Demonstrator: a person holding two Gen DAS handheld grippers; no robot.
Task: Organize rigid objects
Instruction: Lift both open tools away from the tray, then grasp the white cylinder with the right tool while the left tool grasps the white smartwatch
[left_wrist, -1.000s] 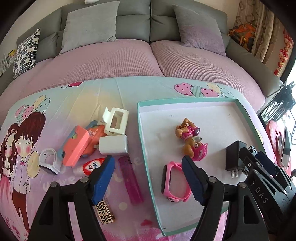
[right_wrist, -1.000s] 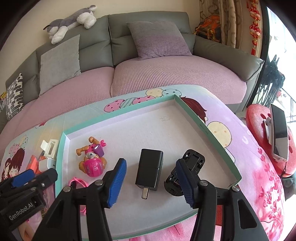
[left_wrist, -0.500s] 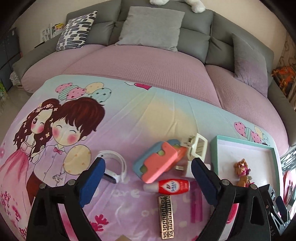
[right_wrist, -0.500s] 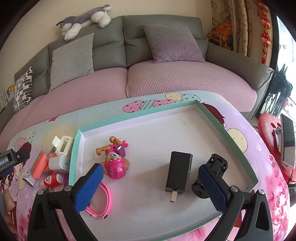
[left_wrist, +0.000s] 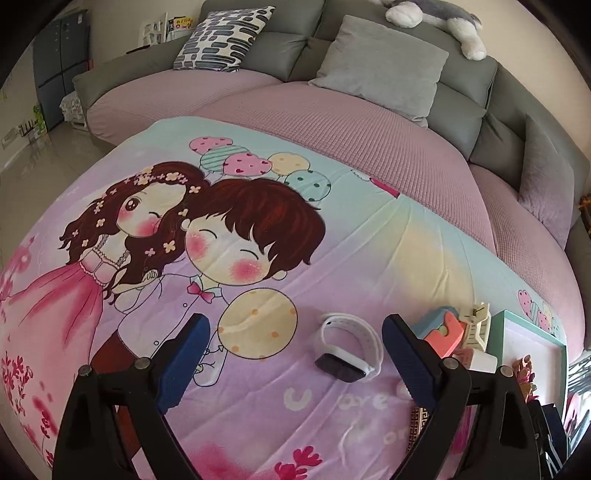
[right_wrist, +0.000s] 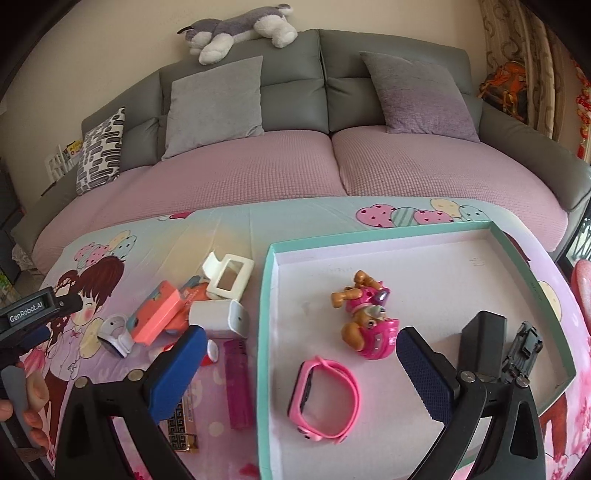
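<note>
Fetching step: both jaws stand wide and empty. The left gripper nears the white watch, left of the tray; next, close on it.

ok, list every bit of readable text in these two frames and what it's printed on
"GenRobot.AI": white lettering on the black body of the left gripper, seen in the right wrist view.
"U", "love": white lettering printed on the cartoon tablecloth, left wrist view; a further word below is cut off by the gripper.
Red-and-white tube: label hidden, unreadable.
Books behind the sofa: covers too small and blurred to read.
Nothing else legible.
</note>
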